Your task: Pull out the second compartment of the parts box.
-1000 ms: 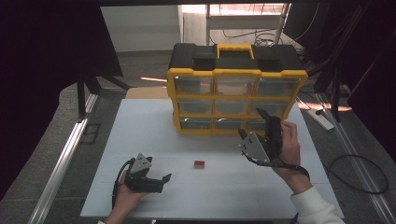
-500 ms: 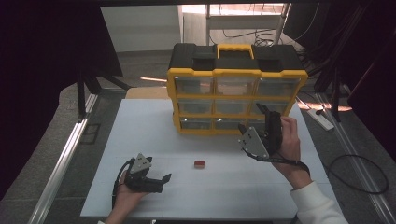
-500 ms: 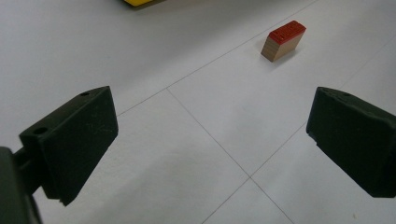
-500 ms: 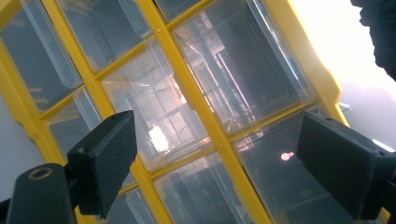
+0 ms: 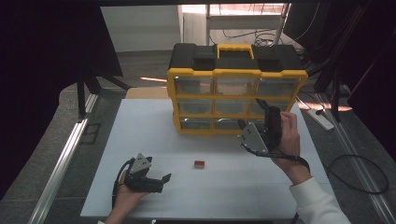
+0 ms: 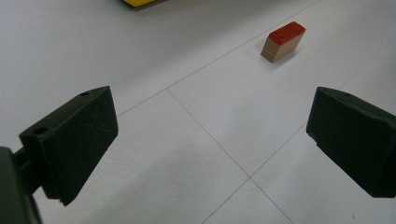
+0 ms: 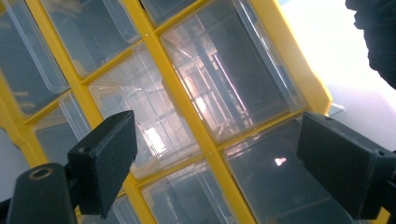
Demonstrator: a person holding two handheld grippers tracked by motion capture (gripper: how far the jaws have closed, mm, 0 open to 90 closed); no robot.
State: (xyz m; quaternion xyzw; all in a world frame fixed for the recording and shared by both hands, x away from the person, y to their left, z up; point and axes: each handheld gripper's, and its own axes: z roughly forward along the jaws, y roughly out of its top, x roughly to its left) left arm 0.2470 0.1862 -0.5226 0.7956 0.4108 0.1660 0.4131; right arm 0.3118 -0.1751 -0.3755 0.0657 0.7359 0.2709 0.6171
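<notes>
A yellow-and-black drawer organizer with clear drawers stands at the back of the white table. My right gripper is held open right in front of its lower right drawers, and nothing sits between the jaws. In the right gripper view the open gripper faces the clear drawers and the yellow frame at a tilt. A small wooden block with a red top lies on the table. My left gripper rests open on the table to the left of it. The block lies ahead of the left gripper, beyond its jaws.
Dark curtains surround the table. A metal rail runs along the left side. A power strip and a looped cable lie on the floor at the right.
My right gripper has edged slightly closer to the organizer's lower right drawers. The left gripper and the block have not moved.
</notes>
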